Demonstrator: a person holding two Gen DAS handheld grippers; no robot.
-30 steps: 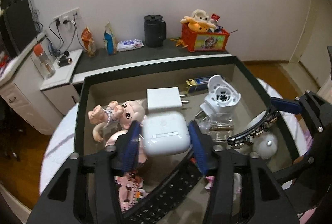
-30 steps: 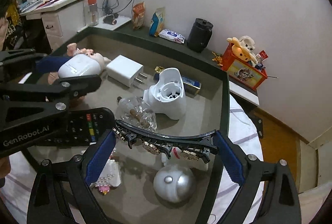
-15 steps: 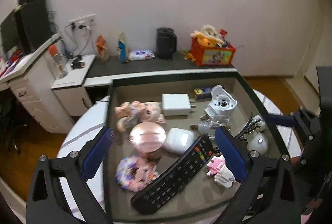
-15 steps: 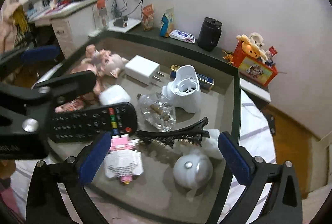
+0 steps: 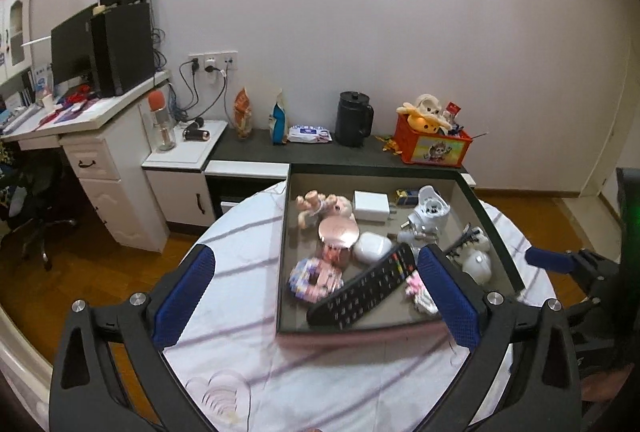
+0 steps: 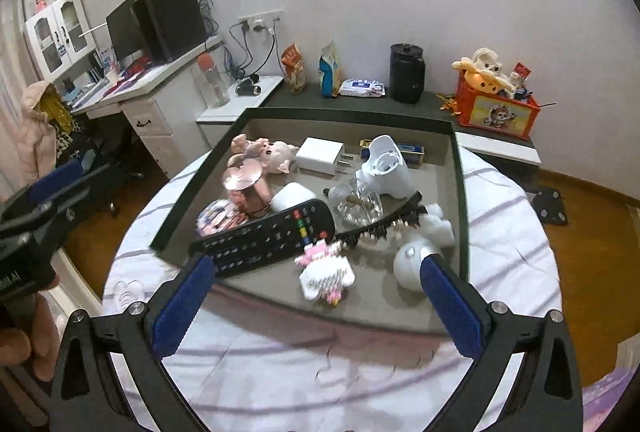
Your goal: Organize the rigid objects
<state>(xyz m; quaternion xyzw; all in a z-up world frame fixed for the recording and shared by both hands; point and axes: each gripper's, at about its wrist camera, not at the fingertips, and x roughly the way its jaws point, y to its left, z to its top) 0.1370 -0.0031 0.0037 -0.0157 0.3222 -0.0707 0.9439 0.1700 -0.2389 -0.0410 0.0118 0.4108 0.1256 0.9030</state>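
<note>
seemingly finished: every rigid item sits inside the dark rectangular tray (image 6: 460, 168), both the left tool (image 5: 316, 288) and the right tool (image 6: 316, 296) wide open, empty.

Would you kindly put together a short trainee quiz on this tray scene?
1. True or false: the remote control lies inside the tray.
2. Which lies nearest the tray's far wall? A remote control, B white charger, C pink block figure.
3. What colour is the toy crate on the dark shelf?
Key: 1 true; 2 B; 3 orange.
</note>
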